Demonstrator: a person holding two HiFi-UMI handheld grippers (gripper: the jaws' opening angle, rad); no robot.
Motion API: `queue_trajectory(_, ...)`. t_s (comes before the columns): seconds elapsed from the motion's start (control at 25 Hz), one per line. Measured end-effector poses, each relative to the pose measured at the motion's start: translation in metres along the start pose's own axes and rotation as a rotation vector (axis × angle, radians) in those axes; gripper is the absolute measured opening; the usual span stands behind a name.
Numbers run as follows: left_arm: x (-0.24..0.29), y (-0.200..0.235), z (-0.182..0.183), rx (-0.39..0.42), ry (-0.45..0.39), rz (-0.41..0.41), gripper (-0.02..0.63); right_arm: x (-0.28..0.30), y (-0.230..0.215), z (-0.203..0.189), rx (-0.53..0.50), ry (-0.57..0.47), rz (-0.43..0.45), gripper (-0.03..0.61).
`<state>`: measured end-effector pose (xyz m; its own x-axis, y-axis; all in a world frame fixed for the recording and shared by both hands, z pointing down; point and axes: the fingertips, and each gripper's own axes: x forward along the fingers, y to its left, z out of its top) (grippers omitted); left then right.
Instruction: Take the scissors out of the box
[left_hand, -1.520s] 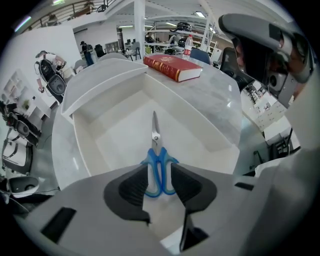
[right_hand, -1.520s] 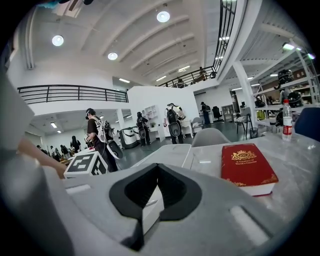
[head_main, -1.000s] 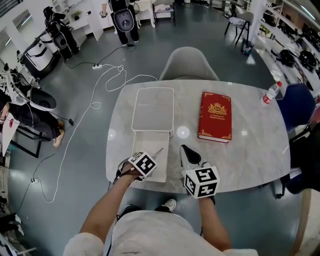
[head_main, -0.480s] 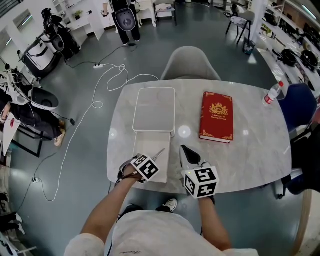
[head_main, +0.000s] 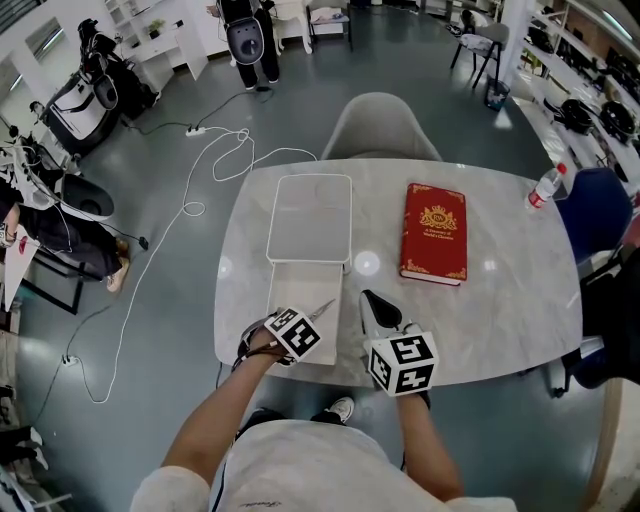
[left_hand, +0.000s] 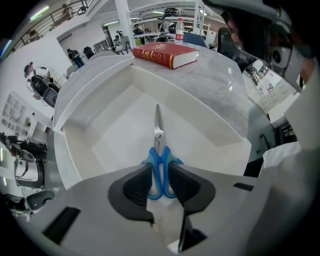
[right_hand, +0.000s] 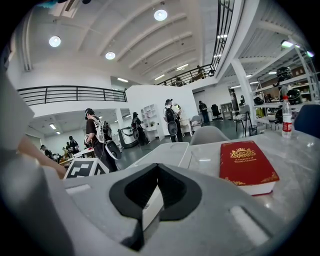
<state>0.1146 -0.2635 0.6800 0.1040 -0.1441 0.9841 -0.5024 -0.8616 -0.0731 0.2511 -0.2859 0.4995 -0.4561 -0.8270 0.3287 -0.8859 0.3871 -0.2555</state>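
Blue-handled scissors (left_hand: 158, 150) lie in the open white box (left_hand: 215, 117), blades pointing away from me; in the head view only their blade tip (head_main: 320, 308) shows beside the marker cube. My left gripper (left_hand: 160, 172) points straight down into the box (head_main: 300, 280). Its jaws are closing, and the dark pads press on both sides of the blue handles. In the head view the left gripper (head_main: 299, 325) is over the box's near end. My right gripper (head_main: 372, 303) hovers over the table just right of the box, its jaws (right_hand: 159, 167) shut and holding nothing.
The box's lid (head_main: 308, 215) lies open behind the box. A red book (head_main: 432, 233) rests to the right, with a water bottle (head_main: 541, 185) at the table's far right edge. A grey chair (head_main: 378, 128) stands behind the table. People stand far off in the hall.
Both hands stay in place. The left gripper's marker cube has turned only slightly over the box. The scissors, the box and the book have not moved.
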Motion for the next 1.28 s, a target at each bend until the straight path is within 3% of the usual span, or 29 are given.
queue_trajectory(0.6, 0.001, -0.002, 0.0, 0.011, 0.033, -0.038, 0.084, -0.005, 0.003, 0.0, 0.0, -0.004, -0.019, 0.005)
queue_trajectory(0.88, -0.013, 0.005, 0.003, -0.052, -0.072, -0.005, 0.083, -0.011, 0.007, 0.0, -0.007, -0.008, -0.025, 0.005)
queue_trajectory(1.28, -0.045, 0.013, 0.003, -0.063, -0.201, 0.059, 0.083, -0.012, 0.022, -0.001, -0.012, -0.011, -0.016, 0.005)
